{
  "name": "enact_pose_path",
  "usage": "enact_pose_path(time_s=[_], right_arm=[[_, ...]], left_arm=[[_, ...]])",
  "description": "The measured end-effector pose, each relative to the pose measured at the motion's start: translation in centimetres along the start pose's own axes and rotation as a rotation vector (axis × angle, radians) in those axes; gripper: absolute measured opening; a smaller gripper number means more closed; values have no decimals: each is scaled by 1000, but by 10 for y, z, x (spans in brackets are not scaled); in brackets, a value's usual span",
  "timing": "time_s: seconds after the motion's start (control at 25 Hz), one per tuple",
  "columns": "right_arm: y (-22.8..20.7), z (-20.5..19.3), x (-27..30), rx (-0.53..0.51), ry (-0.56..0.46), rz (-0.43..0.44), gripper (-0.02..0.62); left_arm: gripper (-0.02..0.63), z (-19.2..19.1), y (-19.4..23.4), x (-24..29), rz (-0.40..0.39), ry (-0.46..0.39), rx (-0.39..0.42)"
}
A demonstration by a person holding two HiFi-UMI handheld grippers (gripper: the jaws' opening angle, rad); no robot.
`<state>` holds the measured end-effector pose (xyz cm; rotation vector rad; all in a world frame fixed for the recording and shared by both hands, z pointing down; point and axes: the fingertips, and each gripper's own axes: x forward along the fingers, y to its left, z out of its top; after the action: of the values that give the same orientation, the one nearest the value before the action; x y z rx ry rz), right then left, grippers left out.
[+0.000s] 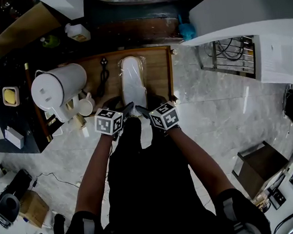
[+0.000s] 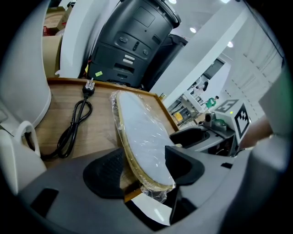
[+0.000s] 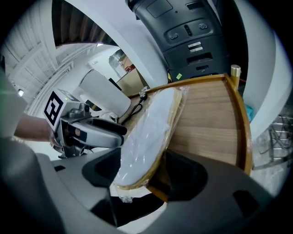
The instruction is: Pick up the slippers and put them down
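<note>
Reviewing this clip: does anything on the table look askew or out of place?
The plastic-wrapped slippers lie on the wooden table with their near end overhanging its front edge, between the open jaws of the left gripper and right gripper. A loose power cord lies beside them. Nothing looks spilled or damaged.

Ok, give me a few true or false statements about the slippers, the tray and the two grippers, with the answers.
1. The slippers are wrapped in clear plastic. True.
2. The slippers lie on the floor. False: they lie on the wooden tray.
3. A black cord lies on the tray beside the slippers. True.
4. Only one gripper is at the slippers. False: the left gripper and the right gripper each have their near end between open jaws.
5. The white jug stands right of the tray. False: in the head view it is at the left.
</note>
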<state>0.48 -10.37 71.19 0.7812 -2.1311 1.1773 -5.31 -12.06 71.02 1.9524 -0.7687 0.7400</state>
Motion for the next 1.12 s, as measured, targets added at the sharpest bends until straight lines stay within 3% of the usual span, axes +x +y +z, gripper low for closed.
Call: enact_pose_path(time_s=[0.72,1.0,1.12], right_arm=[[18,8,-30,-43,-56,26,289],[35,9,-43,-84,-78,43,228],[43,7,-51,-137,-76,49,181]], left_arm=[[272,6,-26,-18,-1,-33,57],[270,10,-46,-33,-50,-47,107],[241,10,-55,-41,-62,-60,121]])
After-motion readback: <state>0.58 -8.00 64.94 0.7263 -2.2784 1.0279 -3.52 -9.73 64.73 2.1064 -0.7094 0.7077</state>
